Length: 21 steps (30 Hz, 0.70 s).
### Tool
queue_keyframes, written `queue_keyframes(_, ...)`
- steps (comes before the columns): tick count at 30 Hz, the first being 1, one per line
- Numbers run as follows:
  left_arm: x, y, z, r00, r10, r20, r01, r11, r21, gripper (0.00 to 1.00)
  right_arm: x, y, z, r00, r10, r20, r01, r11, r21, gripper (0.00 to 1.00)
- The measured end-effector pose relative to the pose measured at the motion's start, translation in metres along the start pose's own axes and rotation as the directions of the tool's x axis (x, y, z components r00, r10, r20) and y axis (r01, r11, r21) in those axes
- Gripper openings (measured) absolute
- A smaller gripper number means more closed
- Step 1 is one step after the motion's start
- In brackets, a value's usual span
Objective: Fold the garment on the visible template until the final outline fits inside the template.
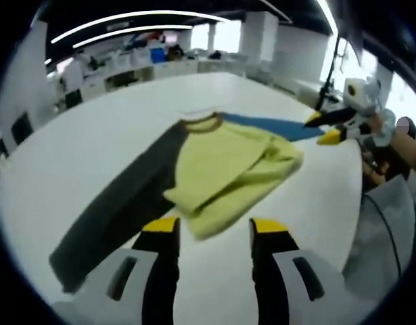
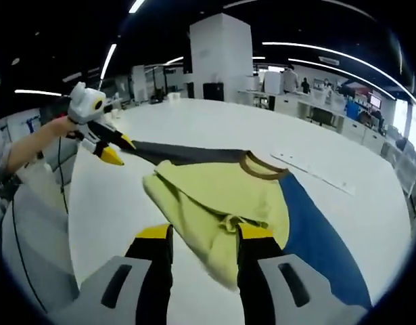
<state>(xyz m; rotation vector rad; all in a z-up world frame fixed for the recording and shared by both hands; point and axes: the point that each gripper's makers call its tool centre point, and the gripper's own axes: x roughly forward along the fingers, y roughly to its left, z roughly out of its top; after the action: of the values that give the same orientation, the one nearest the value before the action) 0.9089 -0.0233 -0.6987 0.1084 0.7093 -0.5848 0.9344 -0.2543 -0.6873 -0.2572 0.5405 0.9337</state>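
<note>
Left gripper view
Garment: one soft yellow-green knit shirt (image 1: 228,169) with a brown collar, one dark grey sleeve and one blue sleeve, lay rumpled on the round white table (image 1: 93,135) at 12 o'clock from the jaws.
Left gripper (image 1: 214,227): two yellow-tipped black jaws stood apart, holding nothing.
Right gripper (image 1: 322,128): at 2 o'clock by the blue sleeve; grip unclear.

Right gripper view
Garment: its folded yellow-green edge lay between the jaws.
Right gripper (image 2: 204,233): jaws apart, astride the cloth.
Left gripper: at 10 o'clock by the grey sleeve.
Strip: one flat white strip (image 2: 314,172) at 2 o'clock.

Open-plan office (desks (image 1: 136,71), strip lights (image 1: 126,24))
</note>
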Motion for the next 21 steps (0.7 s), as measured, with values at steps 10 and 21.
queue_keyframes(10,0.015,0.006,-0.002,1.000,0.009,0.000,-0.009,1.000,-0.026,0.34,0.034,-0.017,-0.015,0.999,-0.001,-0.041,0.003,0.998,0.059,0.27)
queue_keyframes(21,0.024,0.011,-0.006,1.000,0.020,-0.003,-0.021,0.998,-0.058,0.32,0.055,-0.024,-0.022,0.997,-0.019,-0.075,0.025,0.997,0.076,0.19)
